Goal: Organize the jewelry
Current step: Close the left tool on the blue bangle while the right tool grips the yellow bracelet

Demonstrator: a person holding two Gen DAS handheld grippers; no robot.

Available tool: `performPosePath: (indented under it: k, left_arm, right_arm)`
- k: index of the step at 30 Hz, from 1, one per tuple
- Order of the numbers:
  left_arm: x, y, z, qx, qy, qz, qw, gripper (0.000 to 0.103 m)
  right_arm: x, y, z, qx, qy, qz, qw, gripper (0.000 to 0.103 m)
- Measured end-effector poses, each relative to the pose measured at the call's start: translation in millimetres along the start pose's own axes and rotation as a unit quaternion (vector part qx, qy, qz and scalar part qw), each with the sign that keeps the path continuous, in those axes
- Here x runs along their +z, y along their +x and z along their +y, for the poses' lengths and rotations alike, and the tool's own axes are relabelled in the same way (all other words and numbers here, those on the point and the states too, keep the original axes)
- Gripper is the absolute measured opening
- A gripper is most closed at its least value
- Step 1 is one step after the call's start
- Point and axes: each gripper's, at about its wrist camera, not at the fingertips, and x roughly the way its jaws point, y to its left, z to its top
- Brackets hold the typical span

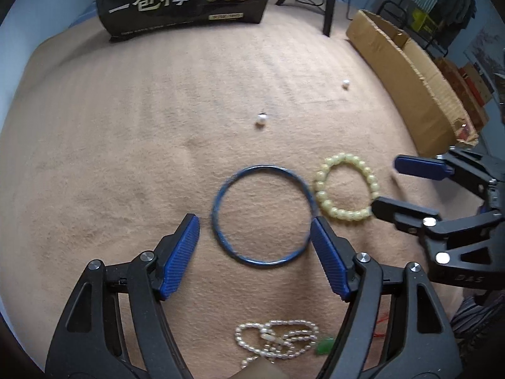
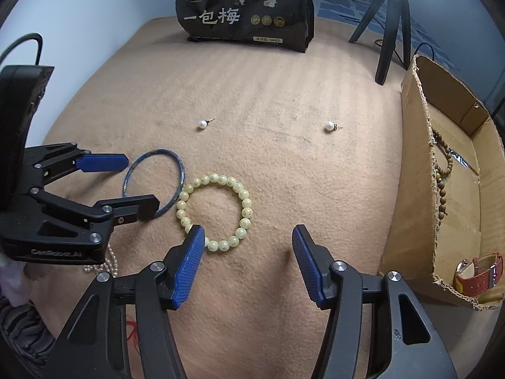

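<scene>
So far I judge the job only partly done: a cardboard box (image 2: 454,195) off to the right of my right claw (image 2: 246,262) already holds a string of wooden beads (image 2: 442,173) and a red-strapped watch (image 2: 479,271), while most pieces lie loose on the tan blanket (image 1: 110,158). Left to sort are the blue bangle (image 1: 262,214), the pale green bead bracelet (image 2: 214,211), two pearl earrings (image 2: 202,123) (image 2: 329,125) farther ahead, and a pearl necklace (image 1: 277,338) close under my left claw (image 1: 255,237).

My left claw stands wide open and holds nothing; the bangle lies flat between its fingers, its right rim just at the right finger, the left finger apart from it.

My right claw is partly open and empty too. The bracelet lies ahead and left of its gap, with the left fingertip (image 2: 194,237) over the bracelet's near rim; whether it touches I cannot tell. Bangle and bracelet touch each other.
</scene>
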Motion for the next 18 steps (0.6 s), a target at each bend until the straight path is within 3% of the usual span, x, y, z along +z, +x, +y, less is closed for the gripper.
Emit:
performPosePath:
  k: [5,14,18]
  left_arm:
    - [-1.7,2.6,-10.0,0.002,0.017,0.005,0.9998,0.075]
    - [-0.8,7.2,-9.9,-0.003,0.013,0.005,0.9999,0.077]
    - [-5.5,6.3,-10.0,-0.013,0.021,-0.001,0.9997,0.083]
  right_arm:
    - [1.3,0.0,-3.6,0.004,0.006,0.003,1.0,0.05]
    - [1.2,6.3,-7.0,0.016,0.021,0.013,1.0,0.048]
    - [2.7,7.0,-7.6,0.017,0.024,0.013,0.999,0.048]
